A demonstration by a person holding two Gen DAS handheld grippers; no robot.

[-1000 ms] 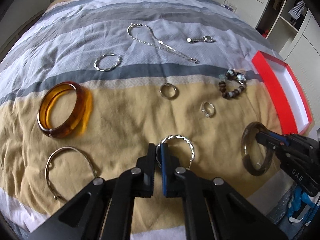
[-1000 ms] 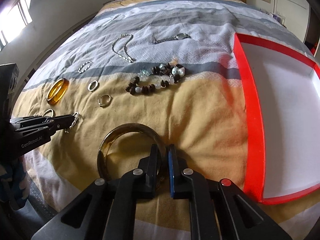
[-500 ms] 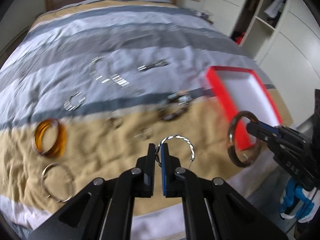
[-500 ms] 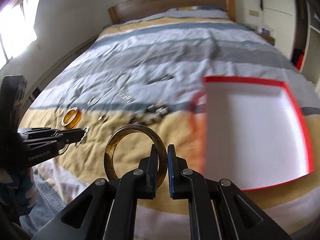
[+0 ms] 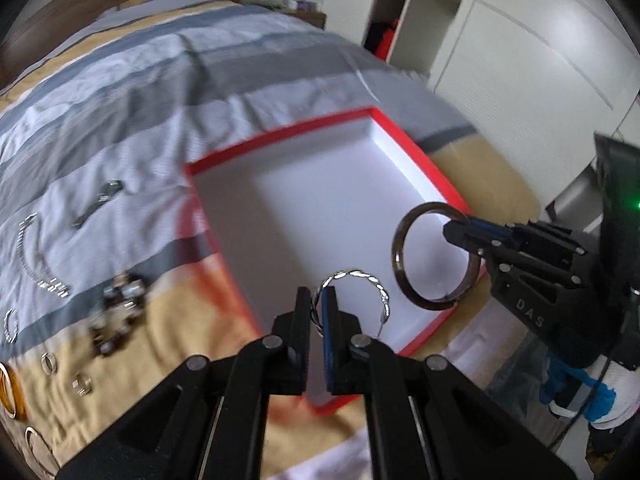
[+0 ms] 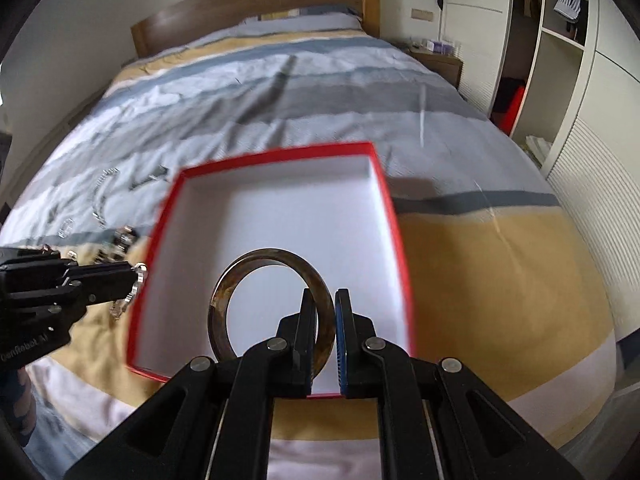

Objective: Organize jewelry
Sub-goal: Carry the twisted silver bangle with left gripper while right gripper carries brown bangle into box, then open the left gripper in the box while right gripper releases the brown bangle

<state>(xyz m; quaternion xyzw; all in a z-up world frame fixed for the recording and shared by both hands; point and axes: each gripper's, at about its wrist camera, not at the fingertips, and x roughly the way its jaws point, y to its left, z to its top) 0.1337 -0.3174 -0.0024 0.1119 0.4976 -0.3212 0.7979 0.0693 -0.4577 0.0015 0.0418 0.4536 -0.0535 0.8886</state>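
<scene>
Both tools are loaded and hanging over the red box, so this is the drop-off step. The right tool has its jaws pinched on the rim of the dark brown bangle, which stands upright on edge above the box's white floor, toward the 6 o'clock end of the box in its own view. The left tool is clamped on the twisted silver bracelet, sitting over the near wall of the box at about 6 o'clock in the left wrist view.

My take on doing this well: get lower before letting go. A bangle released on edge will likely roll or bounce on that hard floor, so I'd tip it flat first. Place one at a time, well apart, so they don't clink or stack. The silver one looks light and springy, so open slowly.

The rest of the jewelry, including a beaded bracelet and a chain, is out at 9 o'clock on the bed.
</scene>
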